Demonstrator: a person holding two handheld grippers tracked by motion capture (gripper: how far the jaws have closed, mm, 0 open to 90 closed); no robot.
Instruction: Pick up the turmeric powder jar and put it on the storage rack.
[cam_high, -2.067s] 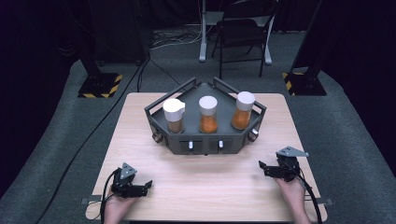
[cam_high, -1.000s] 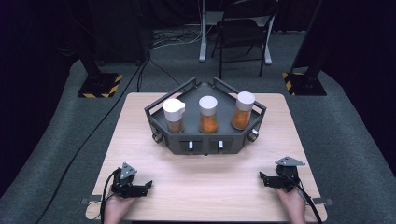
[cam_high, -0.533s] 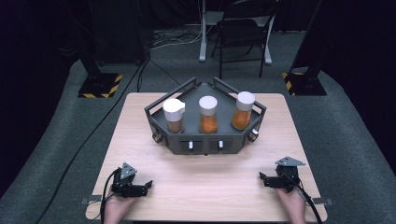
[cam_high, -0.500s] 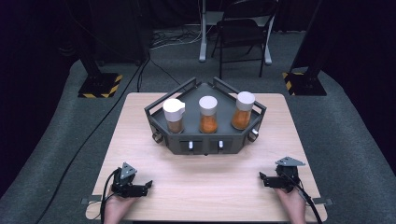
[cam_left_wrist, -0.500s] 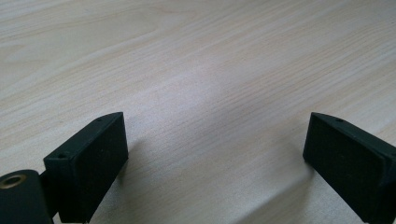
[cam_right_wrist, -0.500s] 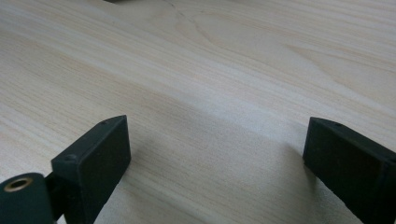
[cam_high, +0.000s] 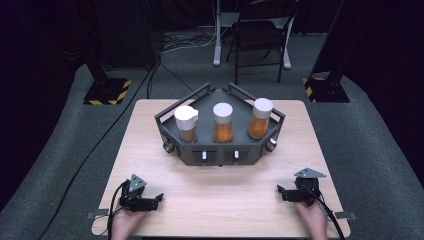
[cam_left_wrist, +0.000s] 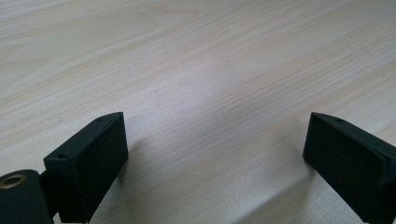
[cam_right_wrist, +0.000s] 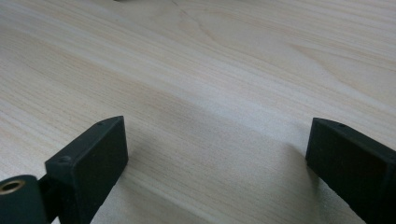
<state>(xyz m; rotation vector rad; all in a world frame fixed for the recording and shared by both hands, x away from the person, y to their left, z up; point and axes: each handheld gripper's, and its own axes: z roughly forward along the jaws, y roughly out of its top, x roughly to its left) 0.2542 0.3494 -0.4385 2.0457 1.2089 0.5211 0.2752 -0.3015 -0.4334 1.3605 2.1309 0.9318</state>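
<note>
From the high view, my left gripper (cam_high: 156, 199) rests low at the near left corner of the desk (cam_high: 150, 150), and my right gripper (cam_high: 281, 192) rests at the near right corner, each held in one of my hands. Both point inward across the bare wood, well apart from each other. I judge this a resting stance: the hands sit wide so the middle of the desk is free. Farther back stands a dark angular rack (cam_high: 220, 156) carrying three jars in a row: the left jar (cam_high: 186, 124) with brownish contents, the middle jar (cam_high: 223, 123) and the right jar (cam_high: 260, 118) with orange contents, all upright and capped in white. They are the nearest things to my fingers, yet well apart from both grippers and untouched. The rack faces me, which I take to put every jar in reach of either hand.

In the left gripper view, my fingers (cam_left_wrist: 93, 163) are spread wide, with nothing but pale wood grain between them. They hover just over the desk, throwing soft shadows onto it.

In the right gripper view, my fingers (cam_right_wrist: 93, 161) likewise stand wide apart over bare wood; they have just been opening, with nothing between them. I judge that spread a readiness for a jar's girth.
</note>
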